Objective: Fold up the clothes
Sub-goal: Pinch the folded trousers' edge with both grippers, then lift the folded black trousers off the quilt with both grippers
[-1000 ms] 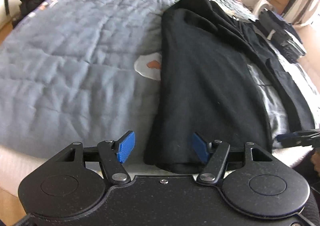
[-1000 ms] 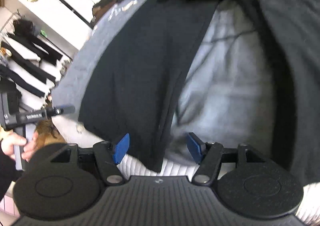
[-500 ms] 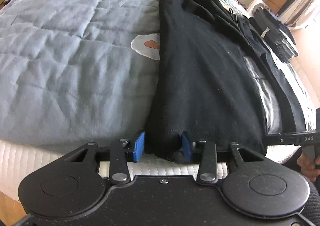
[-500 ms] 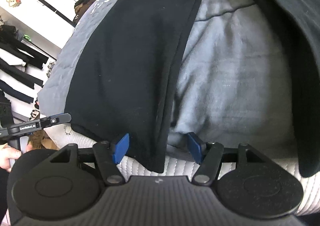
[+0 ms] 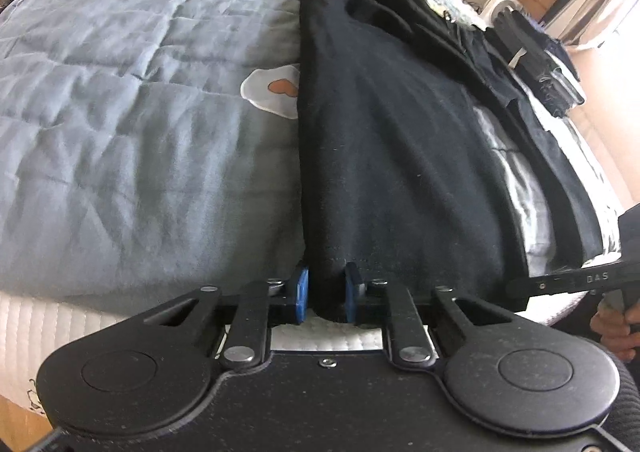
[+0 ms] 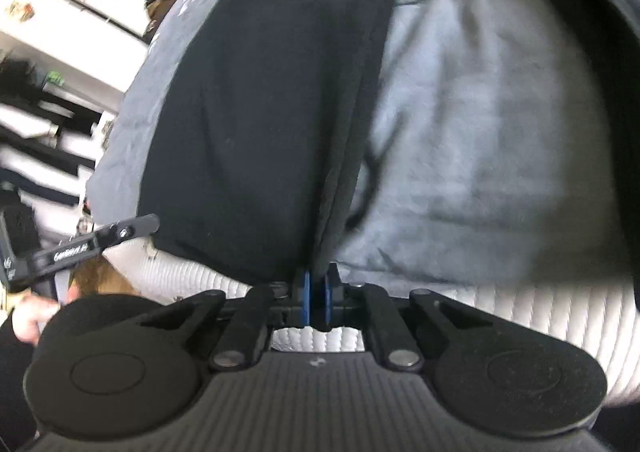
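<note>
Left hand-held gripper (image 5: pixel 325 294) and right hand-held gripper (image 6: pixel 316 302) both clamped on near hem of black garment (image 5: pixel 400 155) stretching ahead across bed (image 5: pixel 140 131); grasp step; next likely lift hem evenly, carry forward.

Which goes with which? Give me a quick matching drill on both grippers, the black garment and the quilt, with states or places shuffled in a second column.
1. left gripper
2. right gripper
3. black garment
4. grey quilt

A. spread over the bed, under the garment
B. clamped on the garment's left bottom corner
C. lying lengthwise, hem at the near edge
D. pinched shut on the garment's right bottom edge

Pairs: 1-B, 2-D, 3-C, 4-A
</note>
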Available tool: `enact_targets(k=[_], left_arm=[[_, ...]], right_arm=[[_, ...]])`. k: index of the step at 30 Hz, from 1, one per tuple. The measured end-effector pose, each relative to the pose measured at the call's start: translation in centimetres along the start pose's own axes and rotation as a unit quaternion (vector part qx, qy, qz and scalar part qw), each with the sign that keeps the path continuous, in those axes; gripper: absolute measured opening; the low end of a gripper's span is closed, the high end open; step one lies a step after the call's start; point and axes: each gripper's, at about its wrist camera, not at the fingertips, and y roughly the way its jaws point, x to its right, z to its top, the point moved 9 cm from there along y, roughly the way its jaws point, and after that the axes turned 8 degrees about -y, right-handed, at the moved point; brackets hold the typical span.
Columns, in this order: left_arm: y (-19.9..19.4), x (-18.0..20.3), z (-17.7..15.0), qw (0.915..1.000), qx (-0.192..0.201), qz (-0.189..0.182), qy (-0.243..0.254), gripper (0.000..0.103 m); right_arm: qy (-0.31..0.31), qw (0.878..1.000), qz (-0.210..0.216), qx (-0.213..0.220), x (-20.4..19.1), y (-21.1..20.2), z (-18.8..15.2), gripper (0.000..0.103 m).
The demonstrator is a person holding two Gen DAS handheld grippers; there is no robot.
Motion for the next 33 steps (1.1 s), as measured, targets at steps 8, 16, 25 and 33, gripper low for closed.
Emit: enact_targets(k=[8, 16, 25, 33], left_arm=[[-4.6, 2.0, 1.2, 0.9984, 0.023, -0.051, 0.003, 0.013], [-14.1, 5.0, 1.5, 0.9912, 0.069, -0.113, 0.007, 0.012], [-20.8, 6.4, -4.1, 0.9928, 0.063, -0.101, 0.010, 0.012], [-22.9, 8.1, -2.6, 0.9898, 0.088, -0.109, 0.027, 0.012]], right_arm=[[0.046, 0.996, 0.079, 0.020, -1.5, -3.9, 0.8, 0.006], [0.060, 0.979, 0.195, 0.024, -6.0, -10.4, -0.6, 0.006], [0.048, 0.968, 0.243, -0.041, -11.4, -13.0, -6.1, 0.006], [0.062, 0.963, 0.263, -0.004, -11.9, -15.4, -3.2, 0.006]])
